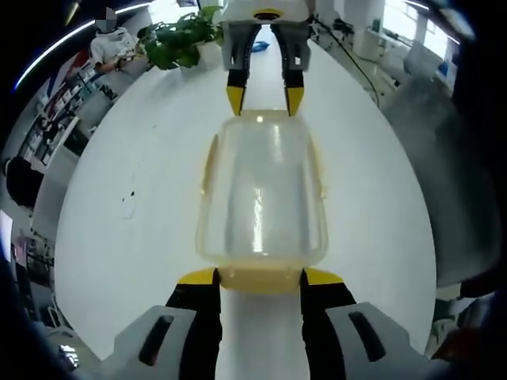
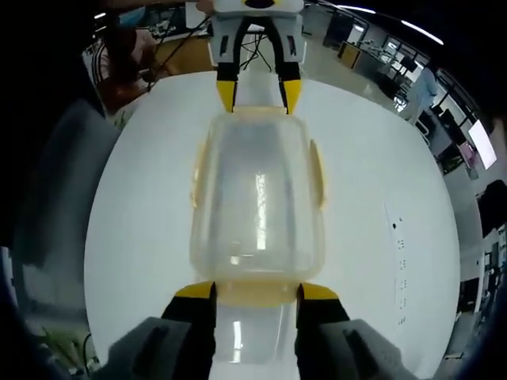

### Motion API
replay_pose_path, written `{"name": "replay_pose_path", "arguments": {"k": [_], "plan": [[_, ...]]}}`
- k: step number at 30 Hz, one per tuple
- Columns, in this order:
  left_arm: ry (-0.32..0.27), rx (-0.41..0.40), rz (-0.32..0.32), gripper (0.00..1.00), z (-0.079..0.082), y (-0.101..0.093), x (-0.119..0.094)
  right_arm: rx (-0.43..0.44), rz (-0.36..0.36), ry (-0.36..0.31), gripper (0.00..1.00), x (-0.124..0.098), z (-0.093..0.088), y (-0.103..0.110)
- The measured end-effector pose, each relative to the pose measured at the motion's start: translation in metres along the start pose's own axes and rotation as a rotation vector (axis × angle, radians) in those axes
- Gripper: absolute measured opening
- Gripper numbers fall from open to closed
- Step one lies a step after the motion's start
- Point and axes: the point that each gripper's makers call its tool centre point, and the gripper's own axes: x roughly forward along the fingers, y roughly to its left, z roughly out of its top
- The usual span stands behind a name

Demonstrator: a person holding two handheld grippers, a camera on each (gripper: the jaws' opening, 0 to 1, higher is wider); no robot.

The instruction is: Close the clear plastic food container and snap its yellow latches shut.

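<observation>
A clear plastic food container (image 1: pixel 261 190) lies lengthwise on the white table (image 1: pixel 135 237), its lid resting on top. Yellow latches (image 1: pixel 207 166) flare out along both long sides. My left gripper (image 1: pixel 260 277) is open at the near end, its yellow fingertips (image 1: pixel 198 277) flanking the yellow end latch (image 1: pixel 260 282). My right gripper (image 1: pixel 264 99) stands open at the opposite end, tips at the rim. In the right gripper view the container (image 2: pixel 257 198) runs away from my right gripper (image 2: pixel 256 291), which flanks its end latch (image 2: pixel 257 298). The left gripper (image 2: pixel 255 93) faces it.
A potted green plant (image 1: pixel 178 39) stands at the far end of the table, and a person (image 1: pixel 111 43) sits beyond it. Cables (image 1: pixel 348 55) run along the table's far right. In the right gripper view another person (image 2: pixel 119 63) sits by the table (image 2: pixel 380 158).
</observation>
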Motion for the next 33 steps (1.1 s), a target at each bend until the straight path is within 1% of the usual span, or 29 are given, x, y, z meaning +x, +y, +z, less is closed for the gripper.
{"name": "replay_pose_path", "arguments": {"k": [24,33], "plan": [[0.003,0.029,-0.006,0.36,0.041,0.0,0.025,0.04,-0.007,0.022,0.36,-0.017,-0.044,0.004],[-0.007,0.027,-0.02,0.36,0.057,-0.002,0.036,0.049,0.003,0.05,0.36,-0.022,-0.064,0.006]]}}
